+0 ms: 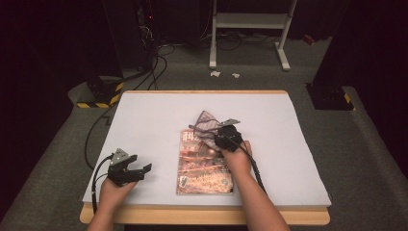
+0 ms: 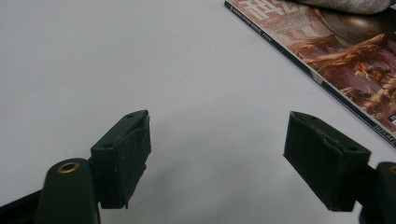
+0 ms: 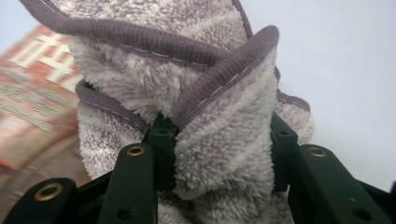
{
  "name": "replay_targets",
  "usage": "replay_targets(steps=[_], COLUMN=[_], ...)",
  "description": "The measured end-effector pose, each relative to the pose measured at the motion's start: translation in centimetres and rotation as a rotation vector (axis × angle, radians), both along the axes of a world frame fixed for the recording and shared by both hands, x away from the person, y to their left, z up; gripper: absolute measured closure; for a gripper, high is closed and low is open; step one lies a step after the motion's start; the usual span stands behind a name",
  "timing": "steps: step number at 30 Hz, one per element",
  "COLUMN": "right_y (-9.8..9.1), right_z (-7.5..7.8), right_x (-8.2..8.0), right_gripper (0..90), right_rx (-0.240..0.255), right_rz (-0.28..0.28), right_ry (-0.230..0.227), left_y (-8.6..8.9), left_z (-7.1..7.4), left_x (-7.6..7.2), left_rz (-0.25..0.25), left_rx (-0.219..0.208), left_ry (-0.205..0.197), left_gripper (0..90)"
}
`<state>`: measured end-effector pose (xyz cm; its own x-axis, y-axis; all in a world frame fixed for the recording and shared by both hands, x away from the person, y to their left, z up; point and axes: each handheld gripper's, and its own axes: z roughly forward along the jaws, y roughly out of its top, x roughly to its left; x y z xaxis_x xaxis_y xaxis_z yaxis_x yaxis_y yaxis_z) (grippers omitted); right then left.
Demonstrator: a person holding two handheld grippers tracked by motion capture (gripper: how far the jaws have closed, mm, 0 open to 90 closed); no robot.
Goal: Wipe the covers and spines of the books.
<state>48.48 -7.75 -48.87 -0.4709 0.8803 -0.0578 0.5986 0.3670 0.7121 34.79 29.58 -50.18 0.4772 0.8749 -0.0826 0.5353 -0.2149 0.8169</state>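
A fluffy grey-purple cloth (image 1: 206, 124) with a darker stitched hem lies bunched over the top edge of a reddish magazine (image 1: 202, 168) in the middle of the white table. My right gripper (image 1: 224, 136) is shut on the cloth (image 3: 219, 126); a thick fold fills the gap between its two black jaws. The magazine (image 3: 32, 88) shows blurred at the left behind the cloth. My left gripper (image 1: 139, 172) rests near the front left of the table, apart from the magazine (image 2: 336, 56), its jaws wide open with bare table between the pads (image 2: 123, 161).
The white table top (image 1: 154, 115) has a wooden front edge (image 1: 202, 215). Cables (image 1: 96, 130) run off the table's left side to gear on the floor. A white metal stand (image 1: 250, 29) is on the floor beyond the table.
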Motion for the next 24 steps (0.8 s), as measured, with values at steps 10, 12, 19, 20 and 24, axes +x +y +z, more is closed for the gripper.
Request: replay_targets(steps=[10, 12, 19, 20, 24], right_y=[-4.9, -5.5, -5.9, -6.1, -7.0], right_z=[-0.1, -0.3, 0.4, 0.7, 1.6], right_x=[0.1, 0.1, -0.3, -0.4, -0.9], right_gripper=[57.5, 57.6, 57.6, 57.6, 57.9], right_rx=[0.005, 0.009, 0.02, 0.028, 0.048], right_rz=[-0.093, -0.101, -0.109, -0.111, -0.121], right_ry=[0.019, 0.023, 0.004, -0.004, -0.024], left_y=[-0.4, -0.4, -0.6, -0.7, -1.1], left_z=[0.2, 0.3, 0.4, 0.4, 0.5], left_x=[-0.2, -0.2, -0.3, -0.3, -0.4], left_rz=[-0.006, -0.009, -0.009, -0.009, -0.016], left_rx=[0.01, 0.016, 0.016, 0.016, 0.023], left_ry=[-0.011, -0.011, -0.019, -0.02, -0.025], left_gripper=[23.1, 23.1, 23.2, 23.2, 23.5])
